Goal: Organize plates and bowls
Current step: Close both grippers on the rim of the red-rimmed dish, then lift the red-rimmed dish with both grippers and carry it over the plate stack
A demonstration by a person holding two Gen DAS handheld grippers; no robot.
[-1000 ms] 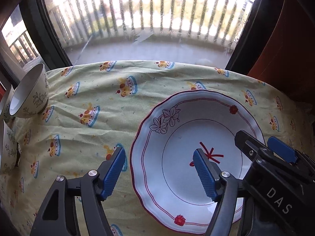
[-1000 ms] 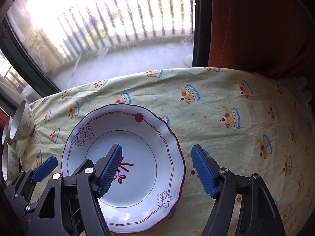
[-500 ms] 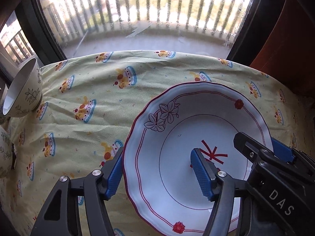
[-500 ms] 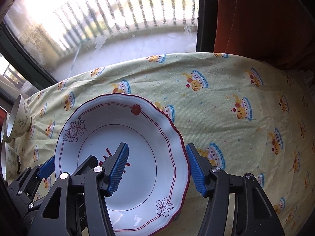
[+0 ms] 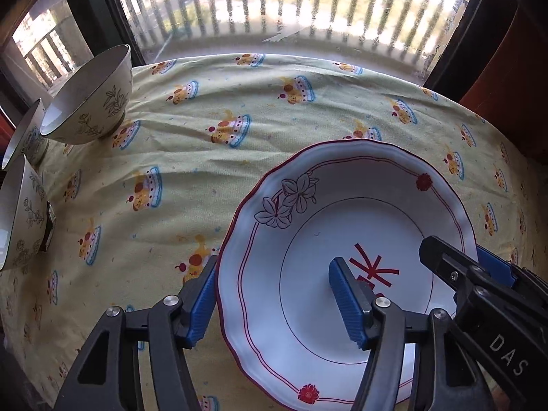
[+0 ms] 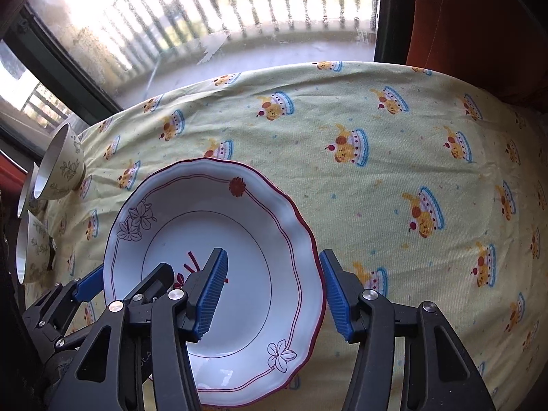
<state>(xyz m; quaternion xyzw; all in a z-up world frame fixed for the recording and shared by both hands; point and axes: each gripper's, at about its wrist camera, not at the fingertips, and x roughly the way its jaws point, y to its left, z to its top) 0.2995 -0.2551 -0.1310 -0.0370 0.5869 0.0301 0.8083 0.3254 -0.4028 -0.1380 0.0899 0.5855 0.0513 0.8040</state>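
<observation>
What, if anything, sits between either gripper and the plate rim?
Nothing visible. The left gripper straddles the plate's left rim, and the right gripper straddles its right rim. The bowls stand apart at far left.

A desk [image 6: 394,171] under a yellow cake-print cloth [image 5: 239,171] carries a white red-trimmed plate [image 5: 308,212] near its front and three leaf-patterned bowls [image 5: 92,102] clustered at the left edge.

A yellow cake-print tablecloth [image 5: 212,157] lies below a railed window [image 5: 291,3].
</observation>
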